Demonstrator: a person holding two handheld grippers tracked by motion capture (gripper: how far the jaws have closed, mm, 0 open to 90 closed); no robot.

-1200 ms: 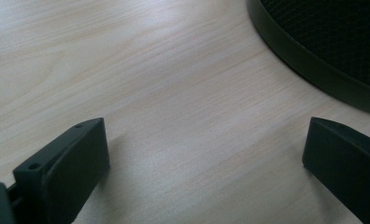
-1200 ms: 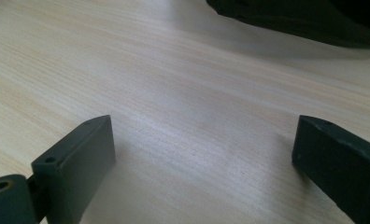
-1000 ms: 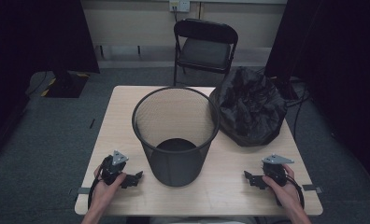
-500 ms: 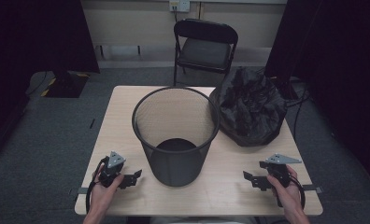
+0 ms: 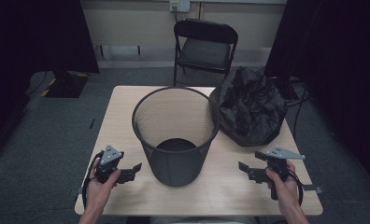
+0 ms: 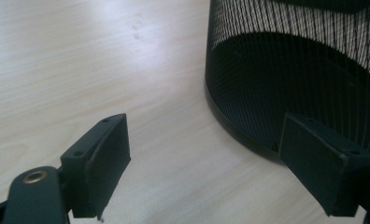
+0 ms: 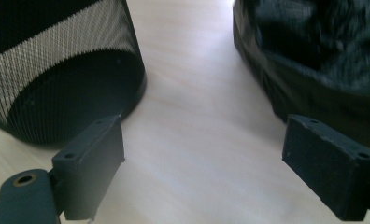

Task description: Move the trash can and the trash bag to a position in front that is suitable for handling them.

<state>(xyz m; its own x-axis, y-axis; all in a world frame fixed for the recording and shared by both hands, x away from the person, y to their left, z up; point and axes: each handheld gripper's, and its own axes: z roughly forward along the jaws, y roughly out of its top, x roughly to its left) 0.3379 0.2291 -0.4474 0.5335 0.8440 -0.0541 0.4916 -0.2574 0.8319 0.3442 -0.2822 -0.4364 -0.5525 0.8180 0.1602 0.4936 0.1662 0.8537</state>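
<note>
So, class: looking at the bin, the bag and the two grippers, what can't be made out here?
- Bin, high view: near inside wall hidden by its own rim.
- Bag, right gripper view: blurred, cut off by the top and right edges.
- Table, high view: the part behind the bag is hidden.

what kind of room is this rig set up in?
Probably a lab or studio set up for recording, not a home: a lone wooden table on grey carpet, dark curtains at both sides, a folding chair against a bare wall. On the table stand a mesh wastebasket and a crumpled black bag.
</note>
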